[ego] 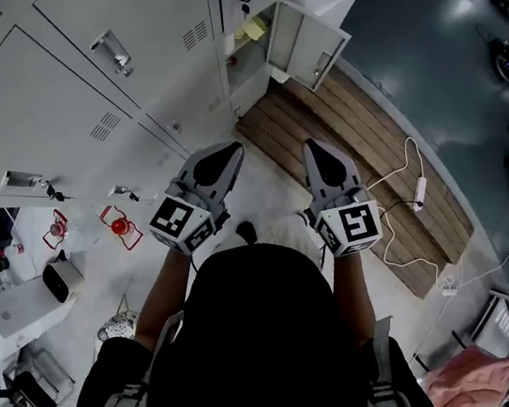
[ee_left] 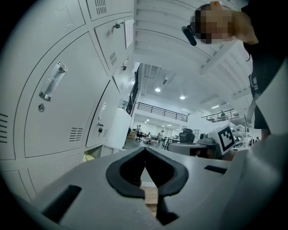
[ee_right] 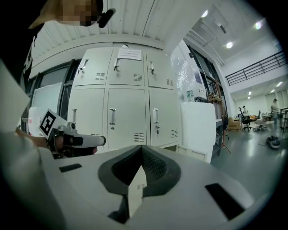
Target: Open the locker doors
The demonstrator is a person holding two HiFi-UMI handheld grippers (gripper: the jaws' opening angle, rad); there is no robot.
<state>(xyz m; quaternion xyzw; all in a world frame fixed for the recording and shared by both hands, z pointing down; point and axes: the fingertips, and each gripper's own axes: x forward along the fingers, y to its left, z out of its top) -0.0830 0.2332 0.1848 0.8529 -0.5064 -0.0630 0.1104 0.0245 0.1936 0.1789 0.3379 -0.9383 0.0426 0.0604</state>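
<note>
Ahead and to my left stands the bank of pale grey metal lockers (ego: 101,23). In the right gripper view its closed doors (ee_right: 121,108) run in two rows of three. Each door is taller than it is wide, so its long axis is upright. Each chrome bar handle (ee_right: 112,117) is also upright, and the door fronts face my grippers. A white paper notice (ee_right: 129,55) is fixed to the upper middle door.

At the far end of the bank, one small lower locker door (ego: 306,49) is swung out from its compartment. A yellow item (ego: 252,27) lies inside that compartment, but I cannot identify it.

I hold both tools side by side in front of my body, apart from the lockers and touching nothing.
- Left grey two-jaw gripper (ego: 236,150): the jaws are together at the tips with nothing between them. It points along the locker fronts.
- Right grey two-jaw gripper (ego: 311,147): the jaws are together at the tips, also empty. It points toward the closed doors.

Beyond the grippers lies a brown wooden plank platform (ego: 364,167). A white cable with an inline switch block (ego: 419,188) trails across it.
</note>
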